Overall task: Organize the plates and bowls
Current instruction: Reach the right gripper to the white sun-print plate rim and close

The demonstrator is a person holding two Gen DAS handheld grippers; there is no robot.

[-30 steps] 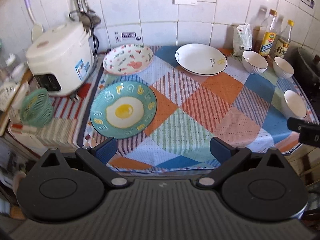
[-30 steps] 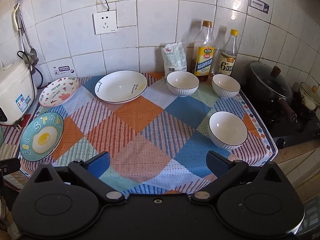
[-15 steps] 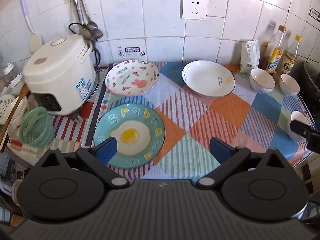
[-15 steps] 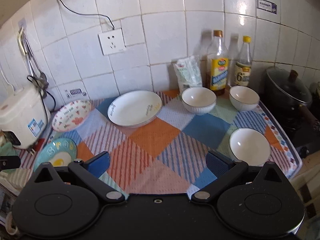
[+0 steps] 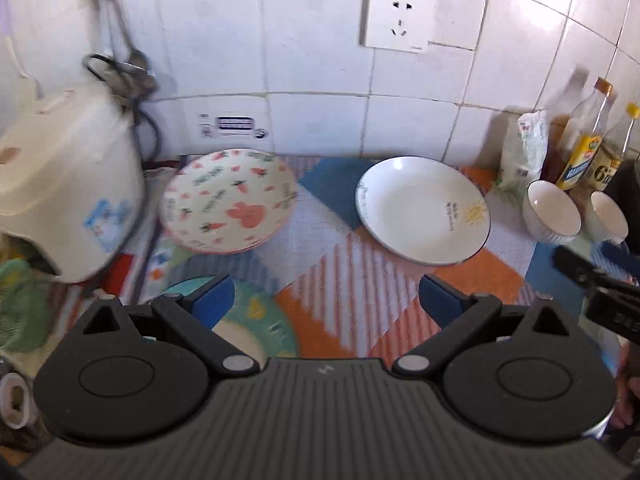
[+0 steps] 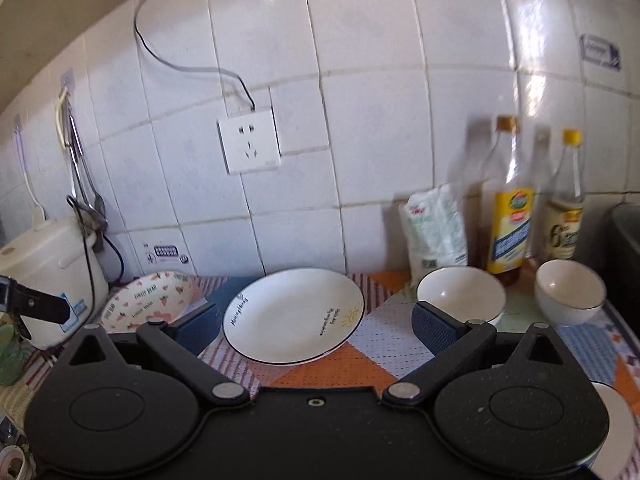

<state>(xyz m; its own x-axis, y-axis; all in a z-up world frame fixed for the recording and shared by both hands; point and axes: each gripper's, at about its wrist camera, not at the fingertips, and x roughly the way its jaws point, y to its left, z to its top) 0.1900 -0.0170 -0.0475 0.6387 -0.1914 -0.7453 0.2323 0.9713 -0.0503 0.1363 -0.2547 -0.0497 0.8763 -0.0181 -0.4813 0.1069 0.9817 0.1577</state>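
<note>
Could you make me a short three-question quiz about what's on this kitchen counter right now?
1. True or false: the left gripper is holding a plate.
2. Which dish lies nearest the rice cooker? A) white plate B) pink patterned plate C) a white bowl
3. Fill in: the two bottles stand against the tiled ____.

Key: 1 false, both grippers (right gripper) are open and empty. 2 B. 3 wall.

Glossy white plate (image 6: pixel 294 314); woven cloth (image 5: pixel 352 280) (matt).
</note>
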